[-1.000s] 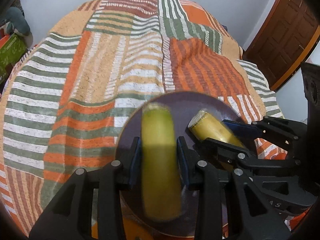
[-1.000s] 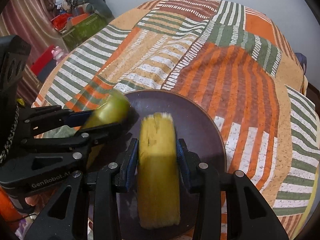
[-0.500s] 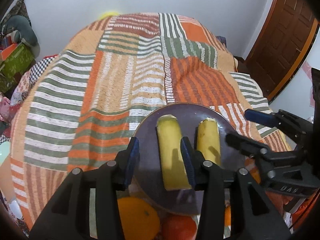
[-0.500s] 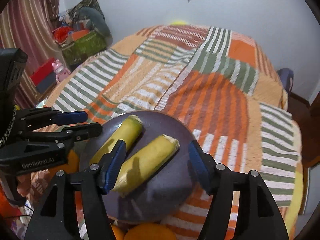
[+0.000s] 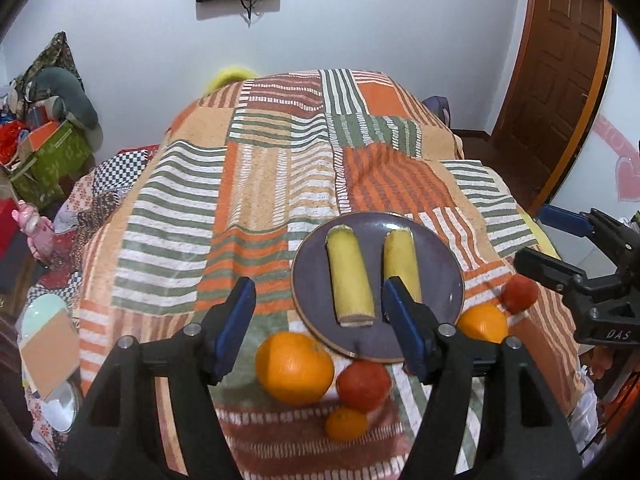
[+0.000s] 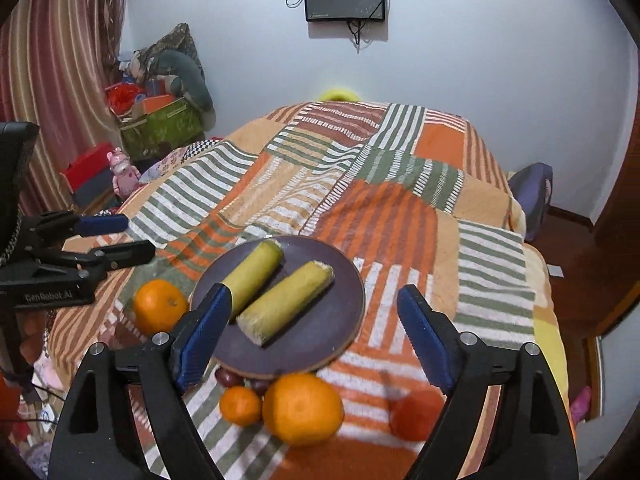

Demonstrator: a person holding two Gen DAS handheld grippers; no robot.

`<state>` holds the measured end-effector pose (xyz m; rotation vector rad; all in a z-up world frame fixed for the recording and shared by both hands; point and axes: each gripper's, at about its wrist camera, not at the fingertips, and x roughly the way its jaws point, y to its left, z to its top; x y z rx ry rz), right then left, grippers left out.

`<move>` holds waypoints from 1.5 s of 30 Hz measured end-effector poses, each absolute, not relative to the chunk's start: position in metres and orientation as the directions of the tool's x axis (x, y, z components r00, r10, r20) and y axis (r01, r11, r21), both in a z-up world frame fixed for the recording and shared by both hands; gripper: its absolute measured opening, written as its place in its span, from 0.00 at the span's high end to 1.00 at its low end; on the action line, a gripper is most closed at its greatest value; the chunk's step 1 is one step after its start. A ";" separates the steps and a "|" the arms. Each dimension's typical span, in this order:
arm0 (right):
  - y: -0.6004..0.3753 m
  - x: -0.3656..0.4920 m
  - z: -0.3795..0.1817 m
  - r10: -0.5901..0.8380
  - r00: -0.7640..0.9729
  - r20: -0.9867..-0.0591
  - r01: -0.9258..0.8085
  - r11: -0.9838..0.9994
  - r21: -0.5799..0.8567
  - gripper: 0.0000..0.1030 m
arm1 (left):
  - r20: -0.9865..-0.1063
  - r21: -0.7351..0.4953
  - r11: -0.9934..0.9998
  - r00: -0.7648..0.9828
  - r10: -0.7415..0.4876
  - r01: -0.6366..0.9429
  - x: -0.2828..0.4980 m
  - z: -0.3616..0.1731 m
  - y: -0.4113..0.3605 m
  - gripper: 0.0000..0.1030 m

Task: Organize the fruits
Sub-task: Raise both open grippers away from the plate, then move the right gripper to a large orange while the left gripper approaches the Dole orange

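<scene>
Two banana pieces lie side by side on the purple plate in the left wrist view: the left banana piece and the right banana piece, parallel and apart, cut ends toward the camera. This placement groups like fruit on one container. The left gripper hangs above the near rim with its jaws spread wide and nothing between them. Loose fruit rests on the striped blanket just off the plate rim: a large orange, a red fruit touching it, a small mandarin, a second orange and a second red fruit. The right gripper enters from the right edge, spread apart and empty.

In the right wrist view, the plate holds only the two banana pieces, lying diagonally. The right gripper's jaws stand wide, holding nothing. Off the plate lie the second orange, the small mandarin, the large orange, one blurred red fruit and dark grapes tucked at the rim. The left gripper stands open at the left. Judgement: the bananas are sorted; the round fruit remains to be organized
</scene>
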<state>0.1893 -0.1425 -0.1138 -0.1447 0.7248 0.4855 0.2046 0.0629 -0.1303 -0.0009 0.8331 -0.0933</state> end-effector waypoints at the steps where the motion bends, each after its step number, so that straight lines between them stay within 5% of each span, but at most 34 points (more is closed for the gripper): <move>1: -0.144 0.187 -0.115 0.372 0.644 -0.669 -0.471 0.882 0.037 0.20 | -0.739 -0.035 0.996 0.668 -0.081 0.082 0.202 -0.131 0.064 0.35; 20: -0.157 0.167 -0.191 0.287 0.501 -0.816 -0.379 0.921 0.091 0.20 | -0.847 -0.041 0.998 0.529 -0.060 0.048 0.191 -0.206 0.088 0.32; 37: -0.158 0.182 -0.206 0.345 0.432 -0.833 -0.369 0.911 0.185 0.20 | -0.851 -0.126 0.991 0.509 -0.132 0.046 0.208 -0.226 0.091 0.33; 41: -0.163 0.185 -0.208 0.418 0.383 -0.824 -0.372 0.886 0.277 0.37 | -0.848 -0.160 0.986 0.506 -0.159 0.043 0.209 -0.224 0.093 0.39; 45: -0.158 0.179 -0.206 0.408 0.392 -0.825 -0.392 0.885 0.252 0.39 | -0.850 -0.136 0.990 0.507 -0.141 0.048 0.207 -0.222 0.088 0.40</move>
